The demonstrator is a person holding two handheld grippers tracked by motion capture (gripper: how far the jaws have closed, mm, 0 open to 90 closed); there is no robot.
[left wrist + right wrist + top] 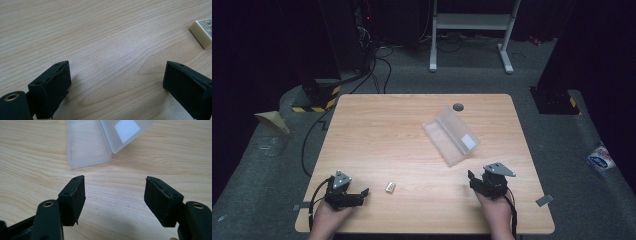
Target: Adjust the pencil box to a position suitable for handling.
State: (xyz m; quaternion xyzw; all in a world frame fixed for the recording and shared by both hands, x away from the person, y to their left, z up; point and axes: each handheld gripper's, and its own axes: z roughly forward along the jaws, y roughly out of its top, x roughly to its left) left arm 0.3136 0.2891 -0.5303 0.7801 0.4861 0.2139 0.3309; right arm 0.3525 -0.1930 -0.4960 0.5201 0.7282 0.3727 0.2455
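Both grippers sat at the near edge of the tabletop. The left gripper rested with its jaws spread wide and nothing in them, just bare wood between. A small cream block lay just beside it, on the side toward the box, not touching either jaw. The right gripper was also released, jaws apart and empty, pointing at the box. The clear plastic box lay farther back from the block, lid flipped open, a white label on one half, well apart from both grippers.
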